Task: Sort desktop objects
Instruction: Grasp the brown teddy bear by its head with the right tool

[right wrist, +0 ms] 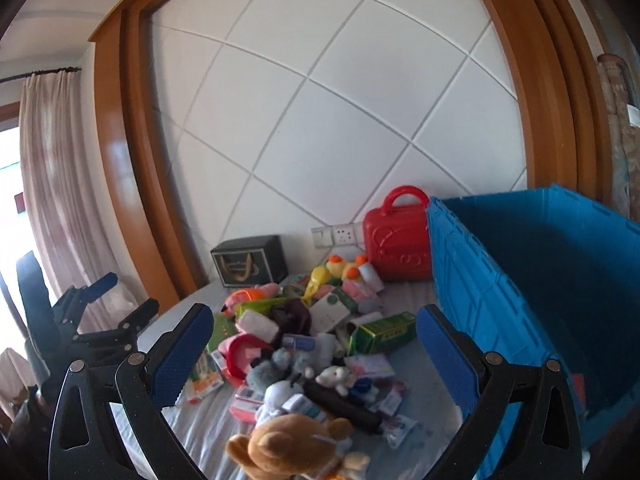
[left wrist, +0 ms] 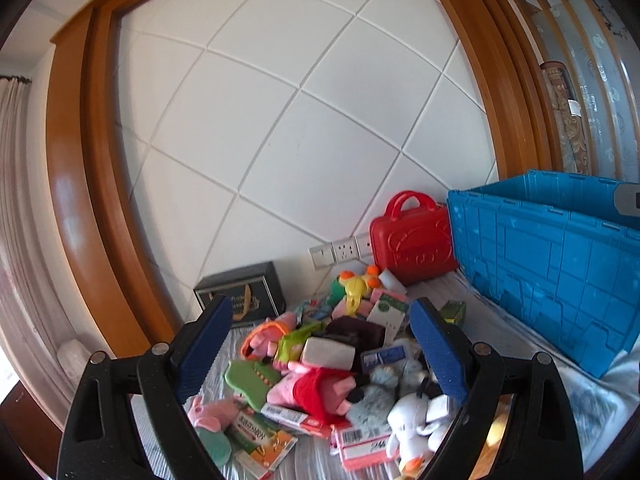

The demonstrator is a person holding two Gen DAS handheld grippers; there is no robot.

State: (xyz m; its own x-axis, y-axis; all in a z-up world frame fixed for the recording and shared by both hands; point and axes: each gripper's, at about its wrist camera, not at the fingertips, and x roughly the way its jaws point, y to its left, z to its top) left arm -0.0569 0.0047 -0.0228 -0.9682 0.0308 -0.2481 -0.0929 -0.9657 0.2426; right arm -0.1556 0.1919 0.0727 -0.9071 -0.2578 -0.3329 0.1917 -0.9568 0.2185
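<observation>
Both grippers hang over the near side of the table, jaws spread wide, nothing between the pads. Left gripper [left wrist: 320,344] frames the pile; right gripper [right wrist: 316,352] does too, from further right.

Nearest in the right view: brown plush [right wrist: 296,448] at the near edge, blurred. Nearest in the left view: white plush [left wrist: 408,416], barcode pack [left wrist: 360,444], orange-green box [left wrist: 264,444].

The pile [left wrist: 332,356] of toys and small boxes sits mid-table on the cloth [left wrist: 520,332]: pink-red plush [left wrist: 316,388], green croc toy [left wrist: 252,376], yellow duck toy [left wrist: 356,288] at the far end. Green pack [right wrist: 384,330] lies between pile and crate.

The blue crate [right wrist: 472,280] stands along the right edge. At the far edge against the wall: red case [left wrist: 412,236], black box [left wrist: 244,292], wall sockets [left wrist: 340,252].

Progress, my read: barely started. Pile looks whole and nothing is gripped. Almost everything is left to sort, presumably into the crate.

View differences:
- Right view looks into the crate: what shows of the inside looks empty, bar a reddish patch low on the near wall that I can't identify. Left view gets only the outer wall.
- Right view catches the left gripper from the side at the left edge; left view shows no right gripper.
- Brown plush only in right view; croc toy clear only in left.
</observation>
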